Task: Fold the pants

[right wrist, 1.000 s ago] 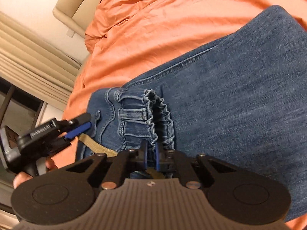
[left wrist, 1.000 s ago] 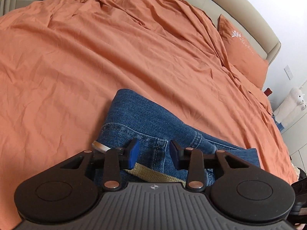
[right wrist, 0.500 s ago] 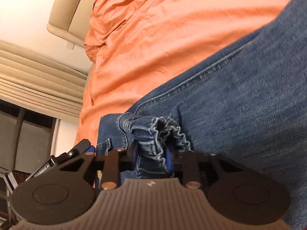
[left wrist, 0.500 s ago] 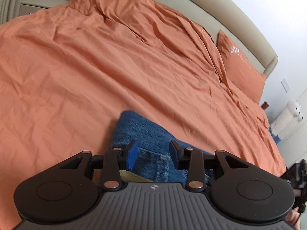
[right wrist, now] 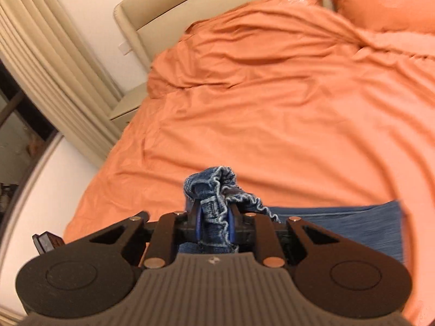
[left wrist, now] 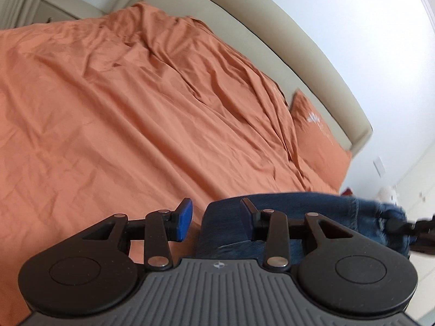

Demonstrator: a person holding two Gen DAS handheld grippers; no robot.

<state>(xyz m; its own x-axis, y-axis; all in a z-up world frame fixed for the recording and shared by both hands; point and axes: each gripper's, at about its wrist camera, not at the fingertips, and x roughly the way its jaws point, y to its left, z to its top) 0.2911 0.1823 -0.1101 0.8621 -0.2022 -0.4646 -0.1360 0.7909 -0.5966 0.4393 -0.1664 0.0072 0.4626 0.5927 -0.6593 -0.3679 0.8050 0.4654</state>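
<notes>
left gripper (left wrist: 216,218) spread wide, empty, blue jeans (left wrist: 293,209) beyond it, orange duvet (left wrist: 122,114), pillow (left wrist: 318,138)

bright, even daylight in both my wrist views, soft shadows only in the duvet (left wrist: 130,114) folds. white wall (left wrist: 339,13) near blown out in left view. right view warmer, glare on pillow (right wrist: 380,2). motion blur on jeans (right wrist: 353,225) & frame edges. strong fisheye bend on headboard (left wrist: 272,40), dark corners.
</notes>
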